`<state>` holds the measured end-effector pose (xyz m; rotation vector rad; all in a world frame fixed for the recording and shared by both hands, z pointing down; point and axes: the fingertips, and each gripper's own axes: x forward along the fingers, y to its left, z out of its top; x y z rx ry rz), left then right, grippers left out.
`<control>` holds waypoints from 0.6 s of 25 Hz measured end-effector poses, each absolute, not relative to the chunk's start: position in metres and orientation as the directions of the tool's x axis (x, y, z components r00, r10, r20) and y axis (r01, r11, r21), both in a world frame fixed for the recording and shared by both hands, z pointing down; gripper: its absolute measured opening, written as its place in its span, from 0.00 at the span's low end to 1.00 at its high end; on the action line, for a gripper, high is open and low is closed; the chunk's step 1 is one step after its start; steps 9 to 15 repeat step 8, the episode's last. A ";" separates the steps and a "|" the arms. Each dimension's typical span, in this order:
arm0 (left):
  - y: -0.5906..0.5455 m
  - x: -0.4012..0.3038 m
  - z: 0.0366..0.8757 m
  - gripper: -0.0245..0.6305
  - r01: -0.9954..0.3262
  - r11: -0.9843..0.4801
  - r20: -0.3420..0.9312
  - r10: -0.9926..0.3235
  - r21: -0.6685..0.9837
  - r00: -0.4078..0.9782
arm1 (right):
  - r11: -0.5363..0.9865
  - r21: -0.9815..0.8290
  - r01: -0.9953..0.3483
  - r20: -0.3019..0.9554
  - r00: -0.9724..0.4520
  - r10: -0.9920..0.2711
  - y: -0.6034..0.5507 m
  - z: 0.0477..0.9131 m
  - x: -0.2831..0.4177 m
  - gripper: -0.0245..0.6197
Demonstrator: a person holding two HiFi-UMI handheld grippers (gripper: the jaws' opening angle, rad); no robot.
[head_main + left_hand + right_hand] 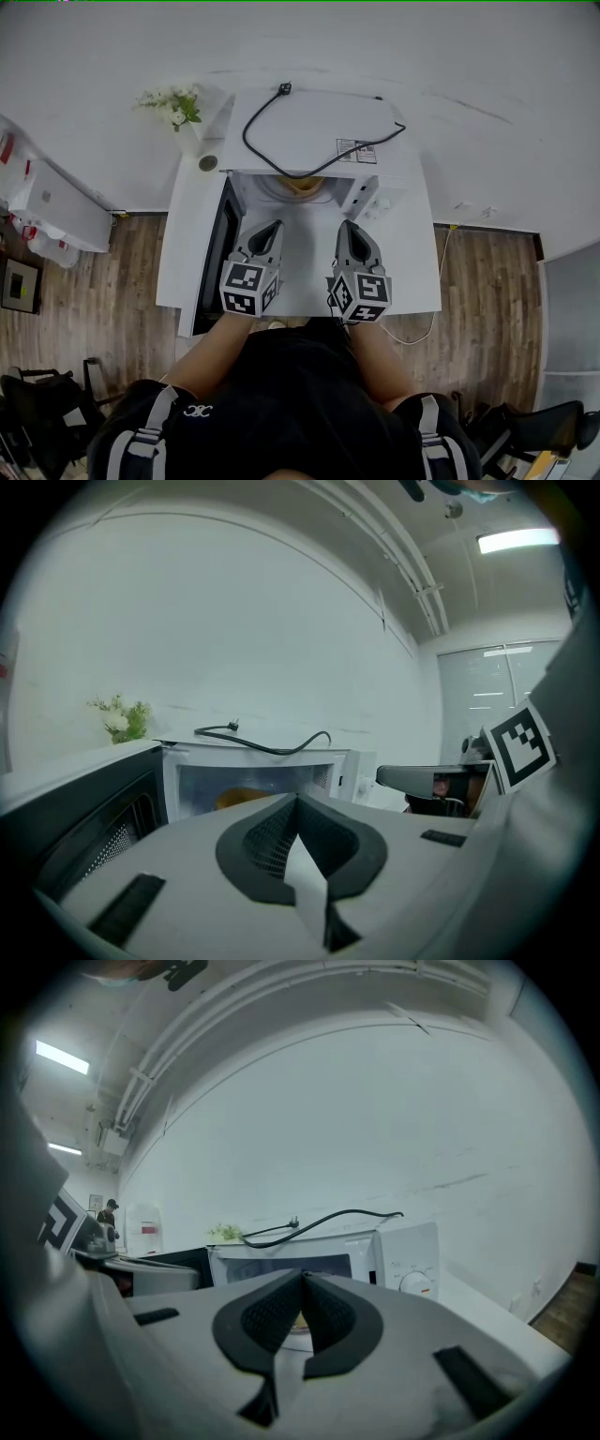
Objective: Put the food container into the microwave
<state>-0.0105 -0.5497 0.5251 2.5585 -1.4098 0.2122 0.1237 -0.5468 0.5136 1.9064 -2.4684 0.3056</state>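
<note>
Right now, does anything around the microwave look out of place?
Yes: the power cord lies looped loose on top of the microwave, its plug free near the back, so it looks unplugged. The door stands open to the left with the food container inside. Nothing looks spilled or broken.

The microwave has a smooth white casing with a slight sheen; its door is dark and glossy, with a perforated screen. The cord looks like matt black rubber. The tabletop is smooth matt white, the floor wood-grained planks. The left gripper and right gripper are matt grey plastic, with black gridded pads lining the jaws
</note>
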 end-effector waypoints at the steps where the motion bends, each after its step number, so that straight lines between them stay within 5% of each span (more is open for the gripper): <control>1: -0.549 -0.011 0.525 0.04 -0.847 -0.519 0.226 -0.816 0.115 0.531 | 0.242 -0.146 -0.959 0.124 -0.260 -0.958 -0.546 0.513 0.123 0.03; 15: -0.546 -0.011 0.524 0.04 -0.840 -0.531 0.222 -0.811 0.109 0.541 | 0.235 -0.142 -0.962 0.124 -0.253 -0.959 -0.542 0.515 0.122 0.03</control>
